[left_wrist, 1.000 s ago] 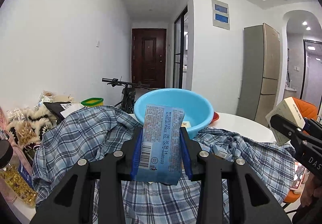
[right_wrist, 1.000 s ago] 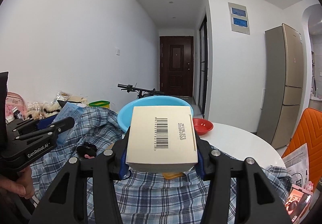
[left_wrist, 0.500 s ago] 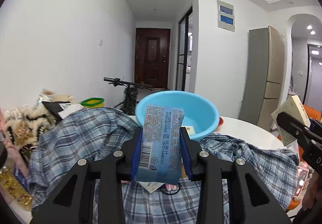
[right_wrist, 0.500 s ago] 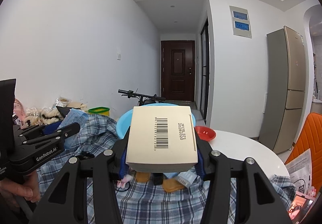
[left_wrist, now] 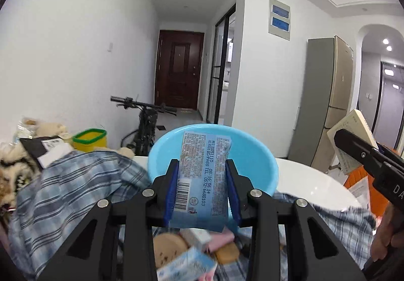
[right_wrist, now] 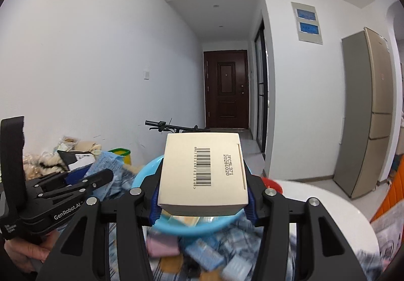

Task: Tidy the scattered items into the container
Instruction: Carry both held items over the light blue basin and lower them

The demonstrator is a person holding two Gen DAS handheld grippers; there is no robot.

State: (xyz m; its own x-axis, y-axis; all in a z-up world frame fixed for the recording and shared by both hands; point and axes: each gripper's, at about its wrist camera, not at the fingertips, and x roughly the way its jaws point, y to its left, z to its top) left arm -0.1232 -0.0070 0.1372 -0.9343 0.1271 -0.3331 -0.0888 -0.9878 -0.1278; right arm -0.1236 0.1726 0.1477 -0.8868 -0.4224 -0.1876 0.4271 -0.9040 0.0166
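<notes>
My left gripper point(left_wrist: 202, 175) is shut on a light blue printed packet point(left_wrist: 202, 177), held upright in front of the blue plastic basin point(left_wrist: 255, 157). My right gripper point(right_wrist: 203, 180) is shut on a beige carton with a barcode point(right_wrist: 203, 170), just above the near rim of the same basin point(right_wrist: 144, 175). Several small packets and round biscuits point(left_wrist: 171, 250) lie on the plaid cloth point(left_wrist: 65, 187) below both grippers. In the left wrist view the right gripper point(left_wrist: 371, 154) shows at the right edge with its carton point(left_wrist: 353, 127). The left gripper point(right_wrist: 83, 180) shows at the left in the right wrist view.
The round white table point(left_wrist: 310, 182) carries the cloth and basin. A small red bowl point(right_wrist: 272, 183) sits behind the basin. A green-rimmed yellow tub point(left_wrist: 89, 139), furry items and bags point(left_wrist: 15, 167) crowd the left. A bicycle point(left_wrist: 146, 117) and a fridge point(left_wrist: 325, 104) stand beyond.
Both grippers have moved forward toward the basin with their loads. The basin looks larger and nearer, and the loose packets on the cloth have come into view beneath them.
</notes>
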